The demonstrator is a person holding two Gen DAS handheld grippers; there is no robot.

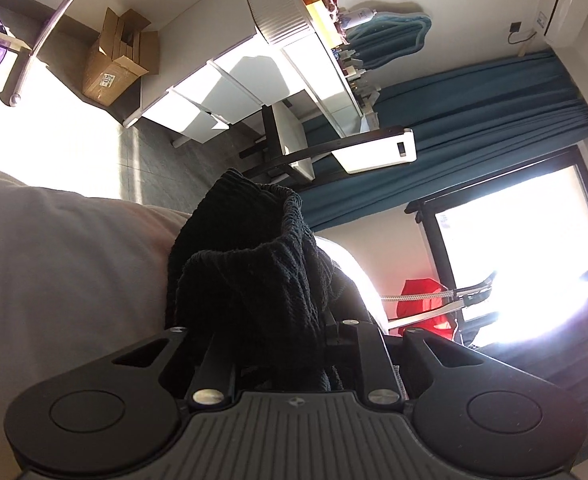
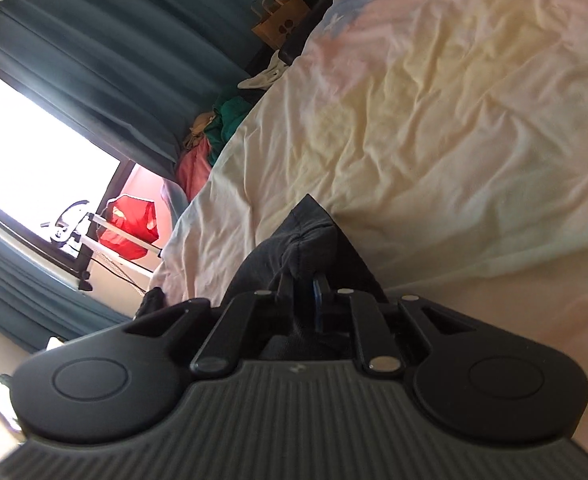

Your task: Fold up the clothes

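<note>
Item: black knit garment [image 1: 250,280], ribbed, held bunched and lifted off the bed [image 2: 434,128]. Left gripper [image 1: 282,344]: pinching a thick gather of the knit, which rises in front of it and spills over both sides so that the fingertips themselves are buried; the narrow stance of the arms suits a clamp on folded cloth. Right gripper [image 2: 308,280]: nearly pressed together on a dark fabric edge [image 2: 298,244], a seam or hem by the look of it, puckered just ahead of the jaws; whether the pads bite firmly or are slackening I cannot tell. Judged purpose: two separate holds on what is probably one garment, so that it can be spread or drawn taut before a fold is laid. Beyond the right gripper: rumpled pale sheet in cream and pink, serving as the folding surface; to its left, a heap of coloured clothes [image 2: 210,140] at the bed's edge, presumably waiting their turn. Beyond the left gripper: white drawer unit [image 1: 222,92], cardboard box [image 1: 118,60], teal curtain [image 1: 474,100]; to its right a bright window [image 1: 522,220] and a red bag [image 1: 422,304]. Fold not yet begun.
</note>
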